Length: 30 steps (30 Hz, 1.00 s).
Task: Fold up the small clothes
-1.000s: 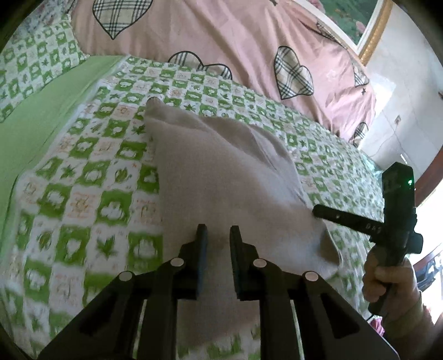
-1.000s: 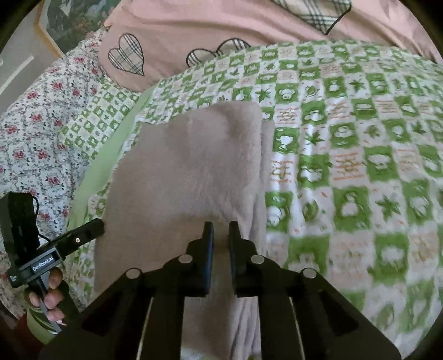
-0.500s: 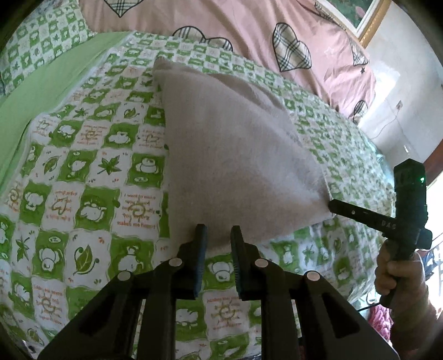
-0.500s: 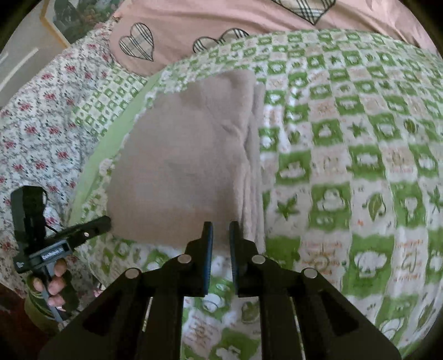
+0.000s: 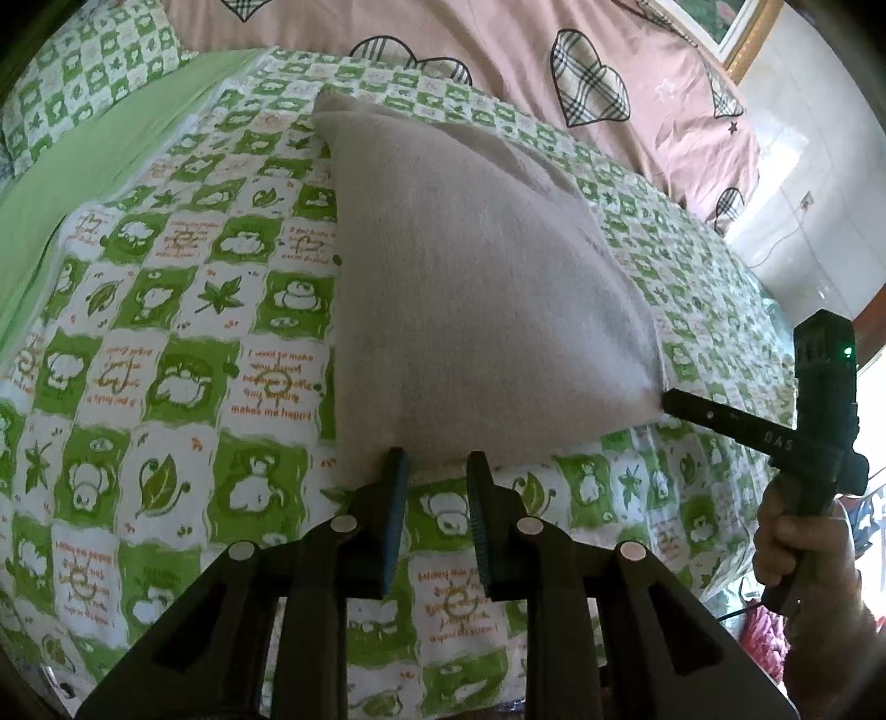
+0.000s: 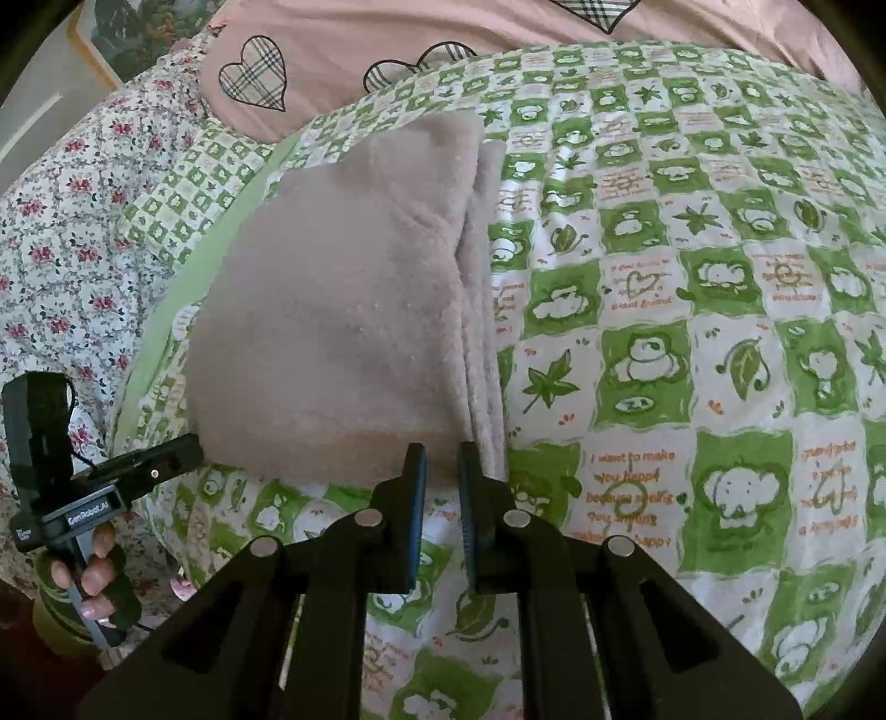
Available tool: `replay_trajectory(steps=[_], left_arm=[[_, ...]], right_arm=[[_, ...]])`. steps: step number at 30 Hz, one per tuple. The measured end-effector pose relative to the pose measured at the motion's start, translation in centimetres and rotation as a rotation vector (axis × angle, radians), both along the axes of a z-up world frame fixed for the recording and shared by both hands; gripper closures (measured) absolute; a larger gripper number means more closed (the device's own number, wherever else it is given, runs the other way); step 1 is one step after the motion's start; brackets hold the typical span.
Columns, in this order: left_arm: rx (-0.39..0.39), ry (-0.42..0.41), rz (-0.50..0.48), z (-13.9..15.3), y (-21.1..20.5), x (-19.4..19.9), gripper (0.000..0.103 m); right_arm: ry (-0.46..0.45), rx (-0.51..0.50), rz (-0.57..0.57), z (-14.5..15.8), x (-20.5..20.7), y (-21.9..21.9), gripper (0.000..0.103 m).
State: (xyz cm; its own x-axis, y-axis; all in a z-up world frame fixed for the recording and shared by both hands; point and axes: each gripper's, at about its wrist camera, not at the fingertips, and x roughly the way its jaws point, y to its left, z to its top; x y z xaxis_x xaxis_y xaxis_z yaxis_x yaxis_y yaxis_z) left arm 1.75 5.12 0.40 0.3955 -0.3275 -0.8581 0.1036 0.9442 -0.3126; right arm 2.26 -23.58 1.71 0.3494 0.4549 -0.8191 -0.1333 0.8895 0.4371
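Observation:
A folded beige fleece garment [image 5: 476, 288] lies flat on the green-and-white checked bedspread [image 5: 166, 354]; it also shows in the right wrist view [image 6: 343, 310], with stacked layers along its right edge. My left gripper [image 5: 434, 471] is at the garment's near edge, jaws slightly apart, with nothing between them. My right gripper [image 6: 442, 459] is at the near edge too, jaws slightly apart and empty. Each gripper shows in the other's view: the right one [image 5: 673, 401] at the garment's right corner, the left one [image 6: 188, 448] at its left corner.
A pink quilt with plaid hearts [image 5: 498, 50] lies behind the garment. A plain green sheet [image 5: 94, 149] and a floral cover [image 6: 61, 232] lie to the left. A framed picture [image 5: 736, 33] and a white wall stand at the back right. The bed's edge is near.
Both grippers have pulled back toward me, from over the garment to its near edge. The garment now lies flat and folded on the bedspread.

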Motion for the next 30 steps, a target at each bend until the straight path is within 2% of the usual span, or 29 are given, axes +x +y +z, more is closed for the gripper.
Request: replay_trajectory(steps=[4, 6, 7, 8, 10, 14, 17, 19, 21, 26, 30], left_arm=[[0.019, -0.002, -0.001, 0.6, 0.0, -0.7, 0.072], [0.028, -0.018, -0.009, 1.2, 0.0, -1.1, 0.06], [0.03, -0.028, -0.011, 1.5, 0.0, -1.4, 0.05], [0.033, -0.037, -0.012, 1.7, 0.0, -1.6, 0.047], [0.046, -0.047, -0.016, 2.2, 0.0, -2.0, 0.046], [0.079, -0.036, 0.001, 2.5, 0.4, -2.7, 0.037], [0.123, -0.033, 0.011, 2.7, 0.7, -3.6, 0.033], [0.161, -0.029, 0.02, 2.7, 0.7, -4.3, 0.031], [0.199, -0.015, 0.031, 2.5, 0.8, -4.9, 0.029], [0.257, -0.007, 0.048, 2.4, 0.8, -6.0, 0.027], [0.287, -0.042, 0.065, 3.1, 0.9, -6.2, 0.024]], right_arm=[[-0.01, -0.025, -0.022, 0.9, -0.8, -0.4, 0.088], [-0.017, -0.019, -0.029, 1.5, -1.1, -0.8, 0.083], [-0.023, -0.015, -0.034, 1.8, -1.3, -1.0, 0.079], [-0.028, -0.012, -0.037, 2.0, -1.5, -1.1, 0.076], [-0.04, -0.012, -0.041, 2.6, -1.8, -1.1, 0.068], [-0.052, -0.005, -0.036, 3.4, -2.7, -0.9, 0.061], [-0.054, 0.009, -0.032, 3.9, -3.6, -0.7, 0.05], [-0.057, 0.011, -0.029, 4.1, -4.2, -0.5, 0.035], [-0.064, 0.003, -0.024, 4.4, -4.9, -0.1, 0.029], [-0.077, -0.045, 0.033, 4.4, -6.4, 1.1, 0.023], [-0.097, -0.072, 0.086, 4.4, -7.0, 2.3, 0.022]])
